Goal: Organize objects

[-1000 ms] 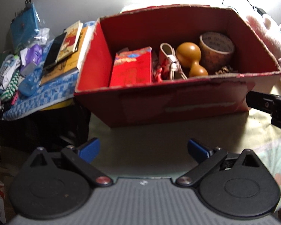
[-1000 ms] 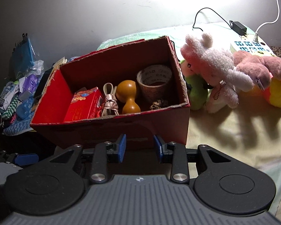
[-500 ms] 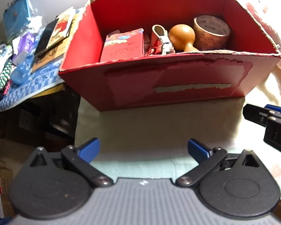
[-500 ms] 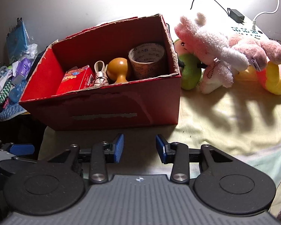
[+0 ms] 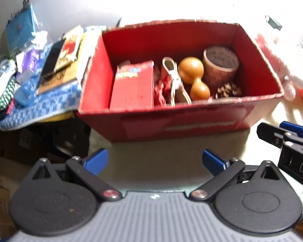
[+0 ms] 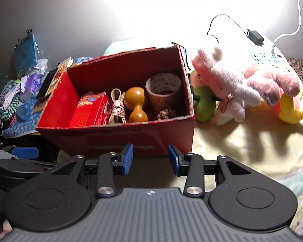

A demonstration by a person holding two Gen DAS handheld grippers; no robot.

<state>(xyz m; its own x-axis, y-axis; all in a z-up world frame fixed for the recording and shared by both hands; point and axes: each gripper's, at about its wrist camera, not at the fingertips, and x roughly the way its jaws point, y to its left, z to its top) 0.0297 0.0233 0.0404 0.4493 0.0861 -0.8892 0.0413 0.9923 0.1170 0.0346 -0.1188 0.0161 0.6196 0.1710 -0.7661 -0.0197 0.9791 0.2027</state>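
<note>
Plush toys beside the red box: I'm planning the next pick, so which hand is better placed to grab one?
Right, probably. The plush toys lie just right of the red box, ahead of the right gripper, whose jaws stand apart, empty.

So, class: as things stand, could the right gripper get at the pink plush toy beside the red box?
Probably yes. The right gripper is open and empty, and the pink plush toy lies outside the red box on open bedding, with nothing covering it.

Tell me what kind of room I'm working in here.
Probably a bedroom: the red box sits on a bedsheet, plush toys lie beside it, and clutter is heaped at the left.
</note>
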